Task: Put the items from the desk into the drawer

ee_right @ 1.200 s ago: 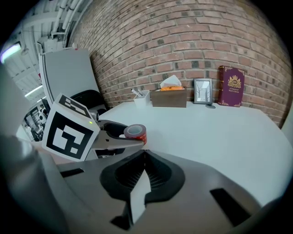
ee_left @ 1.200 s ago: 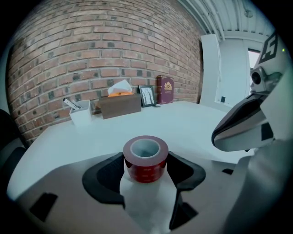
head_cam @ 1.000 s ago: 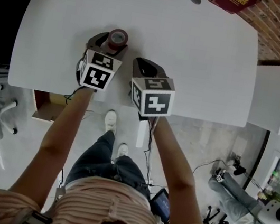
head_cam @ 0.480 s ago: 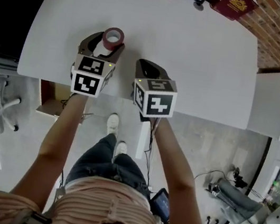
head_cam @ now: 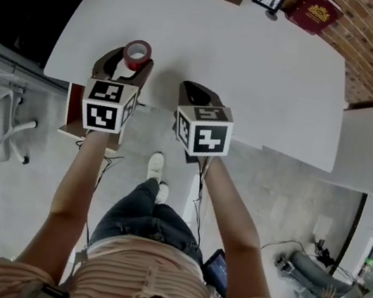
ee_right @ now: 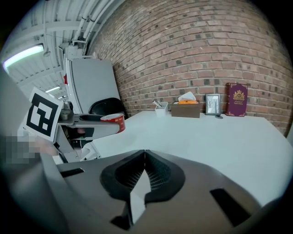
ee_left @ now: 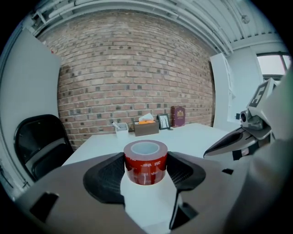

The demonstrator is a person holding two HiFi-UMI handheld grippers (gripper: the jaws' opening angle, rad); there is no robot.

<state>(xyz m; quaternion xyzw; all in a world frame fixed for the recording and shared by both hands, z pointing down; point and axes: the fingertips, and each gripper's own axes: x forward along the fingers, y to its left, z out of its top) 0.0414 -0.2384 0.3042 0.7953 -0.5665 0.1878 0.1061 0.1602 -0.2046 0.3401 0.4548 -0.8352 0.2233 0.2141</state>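
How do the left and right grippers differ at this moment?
The left gripper has its fingers clamped on a red tape roll, held upright; the right gripper has its fingers pressed together with nothing between them. In the head view the left gripper sits nearer the desk's left corner, the right gripper nearer the middle of its near edge. Both point across the white desk toward the brick wall.
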